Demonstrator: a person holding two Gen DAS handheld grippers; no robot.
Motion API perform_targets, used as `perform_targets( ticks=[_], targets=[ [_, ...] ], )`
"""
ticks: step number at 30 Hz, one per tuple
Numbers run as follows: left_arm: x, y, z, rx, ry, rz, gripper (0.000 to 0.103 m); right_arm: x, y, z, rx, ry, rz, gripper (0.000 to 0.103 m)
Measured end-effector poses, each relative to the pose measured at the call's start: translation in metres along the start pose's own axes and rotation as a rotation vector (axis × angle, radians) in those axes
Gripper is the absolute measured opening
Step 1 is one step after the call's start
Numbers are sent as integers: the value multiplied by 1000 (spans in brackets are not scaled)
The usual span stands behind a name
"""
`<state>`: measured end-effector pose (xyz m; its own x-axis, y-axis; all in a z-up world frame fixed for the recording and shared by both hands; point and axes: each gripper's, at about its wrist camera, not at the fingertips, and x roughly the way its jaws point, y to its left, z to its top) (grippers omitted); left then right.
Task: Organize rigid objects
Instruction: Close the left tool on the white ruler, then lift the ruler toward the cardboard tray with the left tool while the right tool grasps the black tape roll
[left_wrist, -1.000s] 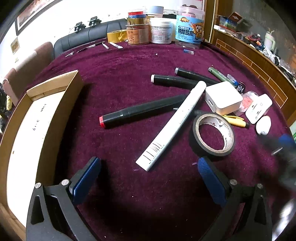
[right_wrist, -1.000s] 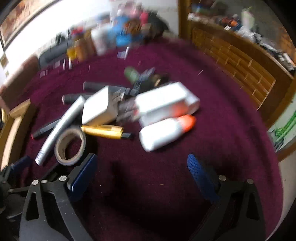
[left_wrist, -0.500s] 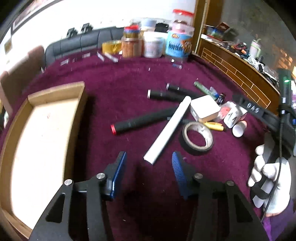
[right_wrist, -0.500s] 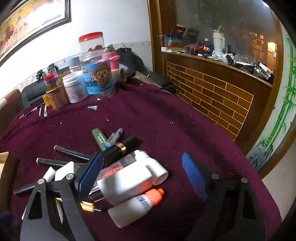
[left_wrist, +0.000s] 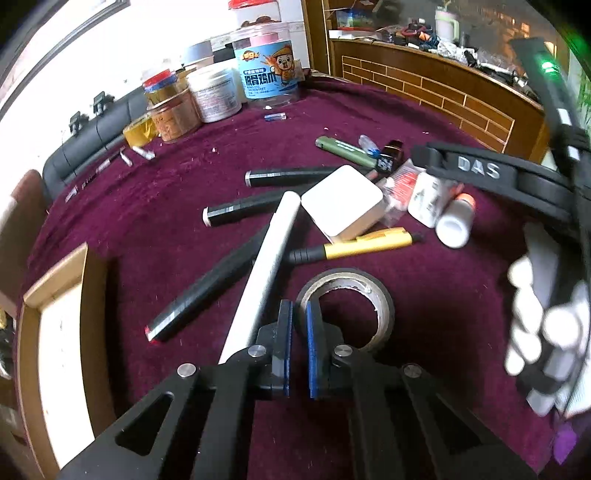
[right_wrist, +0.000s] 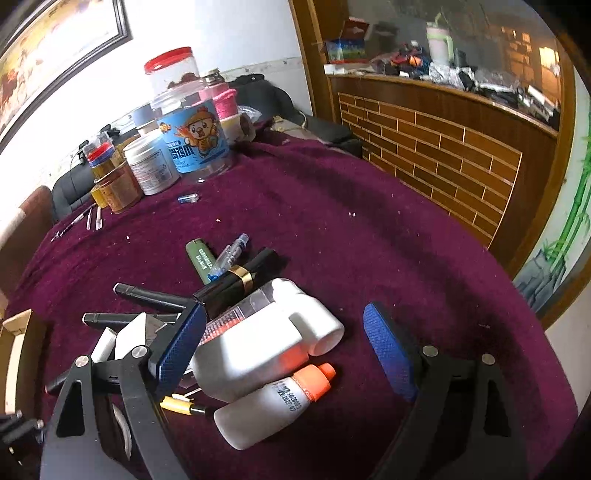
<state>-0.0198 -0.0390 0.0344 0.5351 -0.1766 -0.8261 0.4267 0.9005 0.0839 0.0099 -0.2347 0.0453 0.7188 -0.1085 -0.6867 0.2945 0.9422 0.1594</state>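
Closed now, left hand-held gripper (left_wrist: 299, 314) hovers by tape roll (left_wrist: 384, 299) rim

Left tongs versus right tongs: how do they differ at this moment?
The left tongs are shut with nothing between the pads, above the tape roll; the right tongs stand wide open. The right tongs frame the white inhaler and orange-capped bottle; the left frame nothing. Both have blue pads.
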Motion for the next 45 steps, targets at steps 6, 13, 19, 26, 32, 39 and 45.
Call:
perform_targets(
  ticks=[6, 13, 19, 26, 32, 39, 45],
  targets=[
    [-31, 16, -7, -47, -71, -69, 5, 2, 3, 0, -11, 15, 7, 88],
    [-17, 27, 4, -78, -60, -77, 20, 4, 4, -1, -8, 23, 12, 88],
    [7, 27, 14, -46, -8, -116, 7, 6, 5, 0, -17, 26, 10, 88],
    [0, 35, 22, -70, -42, -171, 5, 8, 6, -1, -18, 39, 18, 88],
    [13, 45, 22, -61, -14, -142, 4, 9, 7, -1, -18, 47, 19, 88],
    [19, 32, 29, -24, -8, -162, 5, 9, 6, 0, -17, 49, 20, 88],
    [26, 28, 33, -10, 19, -160, 10, 10, 6, -1, -16, 52, 19, 88]
  ],
)
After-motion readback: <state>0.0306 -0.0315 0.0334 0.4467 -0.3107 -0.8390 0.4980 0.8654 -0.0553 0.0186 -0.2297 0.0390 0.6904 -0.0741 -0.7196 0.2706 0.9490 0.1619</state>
